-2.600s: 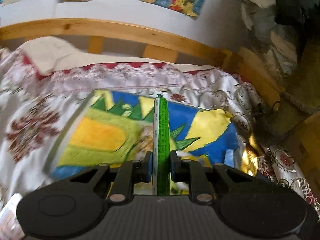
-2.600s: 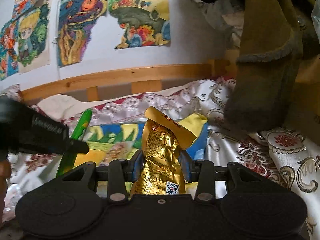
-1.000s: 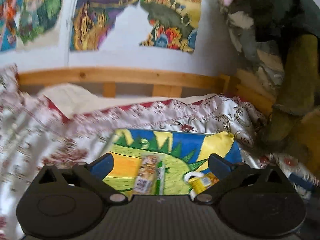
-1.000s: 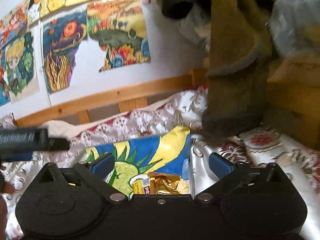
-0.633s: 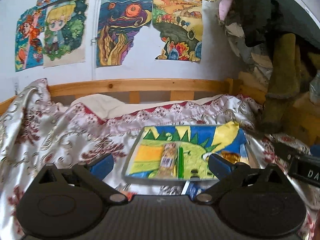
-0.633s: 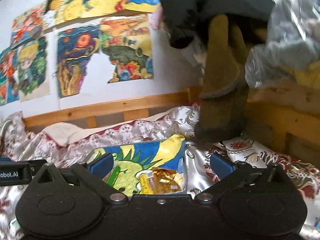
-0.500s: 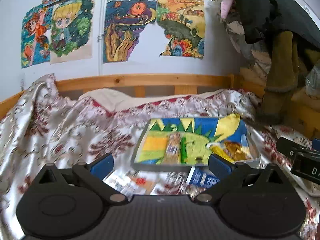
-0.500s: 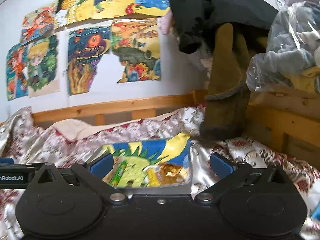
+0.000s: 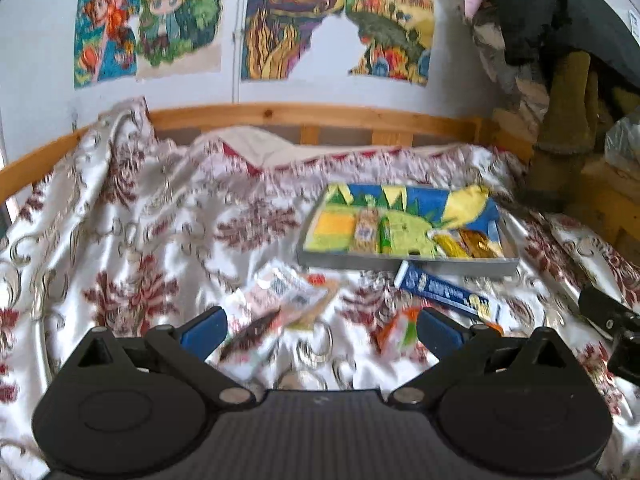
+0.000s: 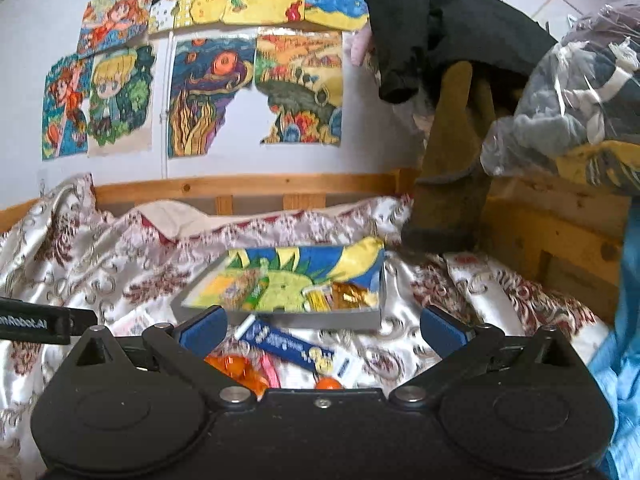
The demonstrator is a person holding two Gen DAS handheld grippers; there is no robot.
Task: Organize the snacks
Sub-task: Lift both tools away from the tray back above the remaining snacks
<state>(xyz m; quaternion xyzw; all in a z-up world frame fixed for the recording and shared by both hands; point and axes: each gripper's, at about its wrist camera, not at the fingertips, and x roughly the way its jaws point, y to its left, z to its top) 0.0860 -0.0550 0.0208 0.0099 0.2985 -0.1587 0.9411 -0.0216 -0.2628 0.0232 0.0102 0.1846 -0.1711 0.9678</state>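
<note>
A shallow grey tray (image 9: 408, 265) (image 10: 276, 318) with a colourful dinosaur lining lies on the bed. In it lie a beige packet (image 9: 365, 227), a green stick (image 9: 385, 232) (image 10: 256, 290), a yellow packet (image 9: 448, 246) (image 10: 318, 298) and a gold packet (image 9: 476, 243) (image 10: 352, 295). In front of the tray lie a blue packet (image 9: 444, 290) (image 10: 286, 345), a pink-white packet (image 9: 286, 294), a dark packet (image 9: 250, 334) and orange snacks (image 9: 400, 330) (image 10: 234, 366). My left gripper (image 9: 320, 326) and right gripper (image 10: 322, 326) are both open and empty, back from the tray.
The bed has a rumpled white-and-red satin cover (image 9: 140, 248) and a wooden rail (image 9: 304, 114). Clothes hang at the right (image 10: 452, 152). A wooden frame (image 10: 560, 240) and a plastic bag (image 10: 572, 92) stand at the right.
Both grippers let go of the green stick and the gold packet in the tray, opened, and drew back. The loose snacks in front of the tray came into view.
</note>
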